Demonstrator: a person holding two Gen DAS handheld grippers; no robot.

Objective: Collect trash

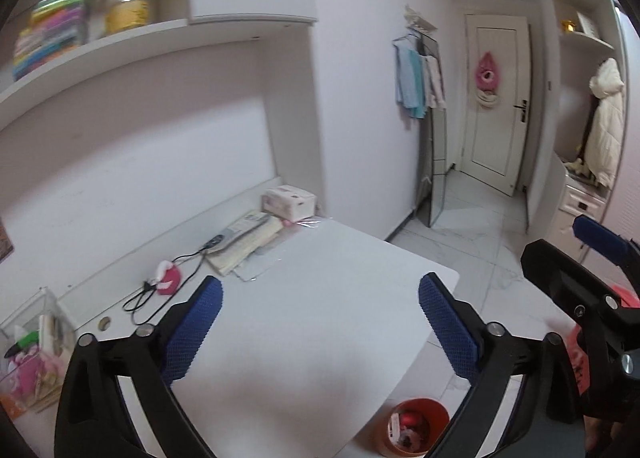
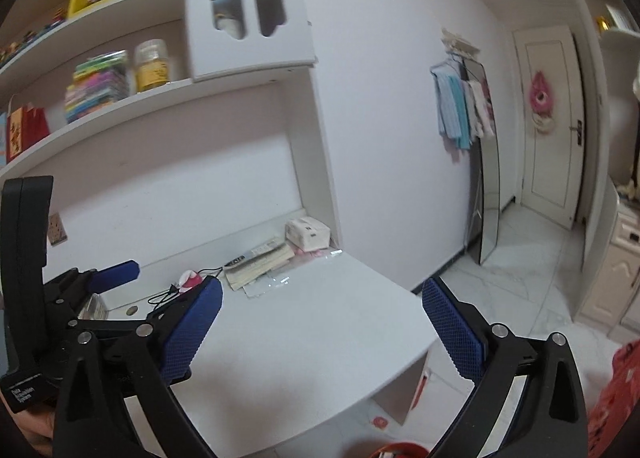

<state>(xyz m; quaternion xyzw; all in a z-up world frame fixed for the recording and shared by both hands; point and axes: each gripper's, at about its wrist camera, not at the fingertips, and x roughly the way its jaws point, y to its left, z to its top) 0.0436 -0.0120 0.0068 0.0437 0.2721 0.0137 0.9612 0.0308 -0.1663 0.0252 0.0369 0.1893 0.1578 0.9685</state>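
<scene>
A small orange trash bin stands on the floor by the white desk's front corner, with bits of trash inside; its rim shows at the bottom of the right wrist view. My left gripper is open and empty above the desk. My right gripper is open and empty above the desk's right part. Each gripper shows in the other's view, the right one at the right, the left one at the left. A small red scrap lies on the floor by the desk.
At the desk's back lie a tissue pack, a stack of papers with a remote, a pink-and-white item with a black cable and a clear box of odds and ends. Shelves hang above. A mirror leans on the wall.
</scene>
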